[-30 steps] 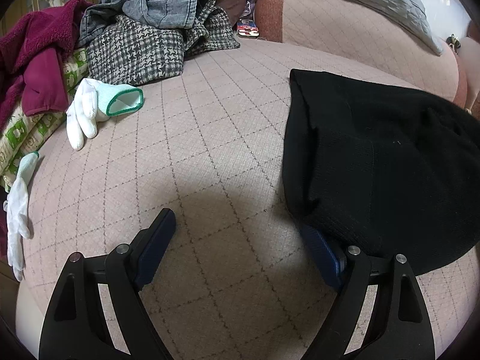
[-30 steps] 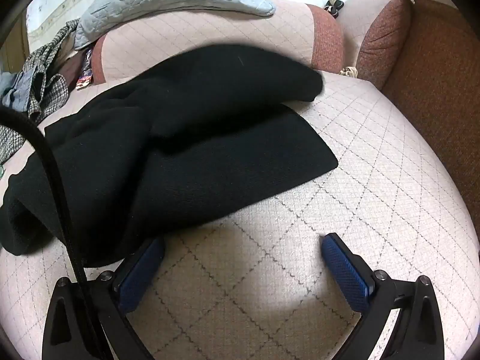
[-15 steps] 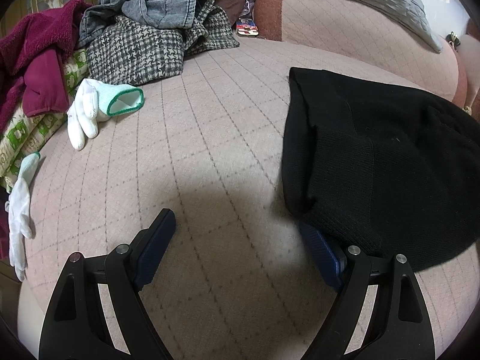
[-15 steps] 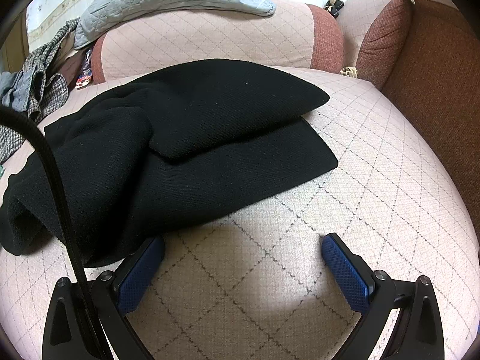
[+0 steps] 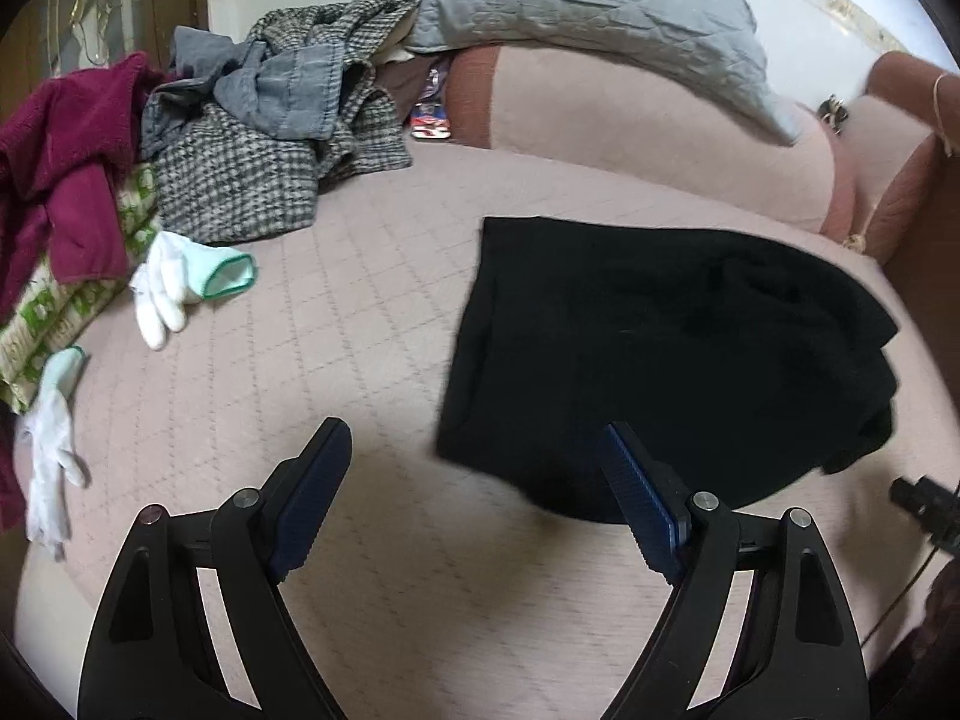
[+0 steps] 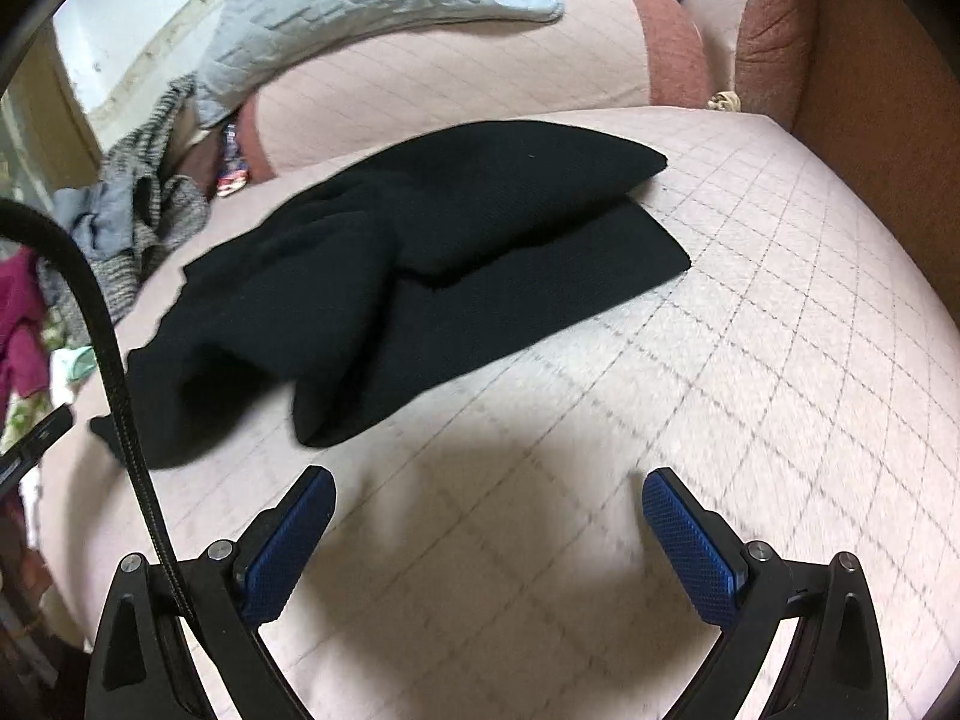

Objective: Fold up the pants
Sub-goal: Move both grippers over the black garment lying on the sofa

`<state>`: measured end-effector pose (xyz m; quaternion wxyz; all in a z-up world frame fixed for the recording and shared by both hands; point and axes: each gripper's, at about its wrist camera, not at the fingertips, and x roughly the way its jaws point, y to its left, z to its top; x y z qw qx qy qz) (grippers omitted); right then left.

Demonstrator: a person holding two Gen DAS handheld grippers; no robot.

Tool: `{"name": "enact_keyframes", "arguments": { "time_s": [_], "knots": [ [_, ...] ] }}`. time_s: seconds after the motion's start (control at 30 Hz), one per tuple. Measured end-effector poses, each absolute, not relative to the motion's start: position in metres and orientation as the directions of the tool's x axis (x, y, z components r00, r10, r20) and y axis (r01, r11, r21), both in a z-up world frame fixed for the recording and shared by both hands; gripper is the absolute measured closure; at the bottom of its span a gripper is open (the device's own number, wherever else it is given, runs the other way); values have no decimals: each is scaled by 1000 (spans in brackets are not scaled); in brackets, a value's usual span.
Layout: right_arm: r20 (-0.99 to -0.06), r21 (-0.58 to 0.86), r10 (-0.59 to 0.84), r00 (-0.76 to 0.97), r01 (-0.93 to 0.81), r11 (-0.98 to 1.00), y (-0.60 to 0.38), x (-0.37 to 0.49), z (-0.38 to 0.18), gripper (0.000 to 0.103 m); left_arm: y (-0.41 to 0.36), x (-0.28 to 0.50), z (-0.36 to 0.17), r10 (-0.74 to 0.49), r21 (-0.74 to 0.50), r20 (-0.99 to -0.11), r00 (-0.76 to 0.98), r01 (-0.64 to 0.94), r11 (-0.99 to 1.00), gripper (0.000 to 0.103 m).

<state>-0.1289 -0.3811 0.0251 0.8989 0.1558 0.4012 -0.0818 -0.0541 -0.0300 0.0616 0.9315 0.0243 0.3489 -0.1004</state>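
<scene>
You are holding your left gripper [image 5: 474,480] and right gripper [image 6: 486,519] wide open and empty, just above the sofa seat [image 6: 750,360]. The black pants [image 6: 432,264] are lying bunched in the middle of the seat, one flap folded over. For a tidy fold, pinch a loose corner and pull it flat first. One pair of pants. Two white gloves [image 5: 174,282] are lying near the left edge, beside one pile of clothes [image 5: 258,162] at the far left corner.

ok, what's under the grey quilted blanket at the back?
The grey quilted blanket drapes over the top of the pink back cushion, whose front face shows below it. Whatever lies beneath the blanket itself is covered.
</scene>
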Motion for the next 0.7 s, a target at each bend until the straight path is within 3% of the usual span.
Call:
{"name": "enact_keyframes", "arguments": {
  "time_s": [0.1, 0.53, 0.7],
  "knots": [
    [-723, 215, -42, 690, 282, 935, -376, -135, 28, 1, -36, -58, 71, -211, -74, -664, 717, 218, 973, 18],
    [-703, 205, -30, 710, 243, 948, -386, -154, 40, 1, -61, -67, 76, -194, 1, -683, 704, 267, 964, 18],
    [-693, 135, -54, 719, 203, 970, -374, -151, 50, 1, -63, -66, 76, -193, 3, -685, 703, 267, 964, 18]
  ]
}}
